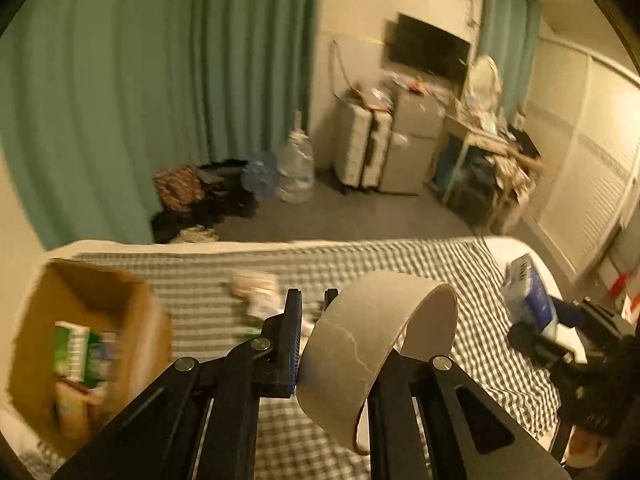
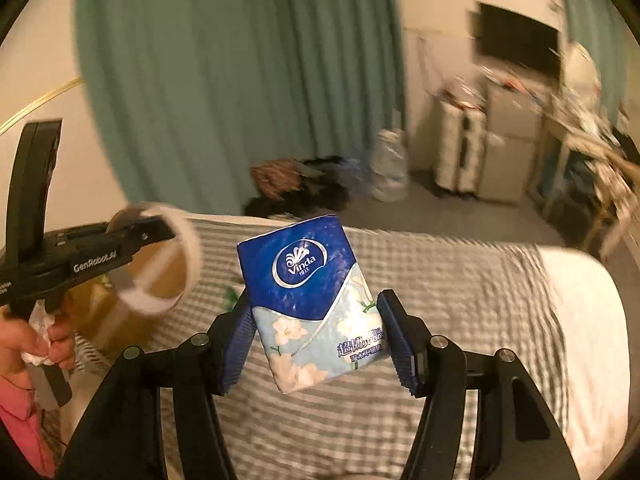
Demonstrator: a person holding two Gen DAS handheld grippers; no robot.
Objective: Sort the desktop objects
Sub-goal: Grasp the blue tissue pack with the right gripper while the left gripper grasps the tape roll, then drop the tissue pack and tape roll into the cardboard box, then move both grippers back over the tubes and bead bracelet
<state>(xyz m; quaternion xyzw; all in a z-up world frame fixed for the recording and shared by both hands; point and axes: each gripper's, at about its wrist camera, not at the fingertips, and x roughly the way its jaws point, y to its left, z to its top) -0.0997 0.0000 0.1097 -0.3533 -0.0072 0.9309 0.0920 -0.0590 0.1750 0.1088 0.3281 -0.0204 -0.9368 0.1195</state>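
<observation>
Tongs: left (image 1: 312, 308) apparently clamp cardboard ring (image 1: 376, 356), right (image 2: 316, 320) clamp tissue pack (image 2: 312, 300), both raised.

Tissue pack (image 2: 310, 300): deep blue upper half with white oval logo; pale blue lower half with white flower print. Tape ring (image 1: 372, 344): plain grey-brown cardboard, one thin pale crack line. Both grippers black; blue pads (image 2: 400, 344) on the right gripper (image 2: 316, 340), and a blue pad on the left gripper (image 1: 308, 340) too. Bed cover (image 1: 400, 256): grey-and-white check. Box (image 1: 132, 312): brown cardboard; green-and-white packet (image 1: 74, 350) inside. Curtain (image 1: 140, 80): plain teal green. Sleeve (image 2: 24, 420): pink.
</observation>
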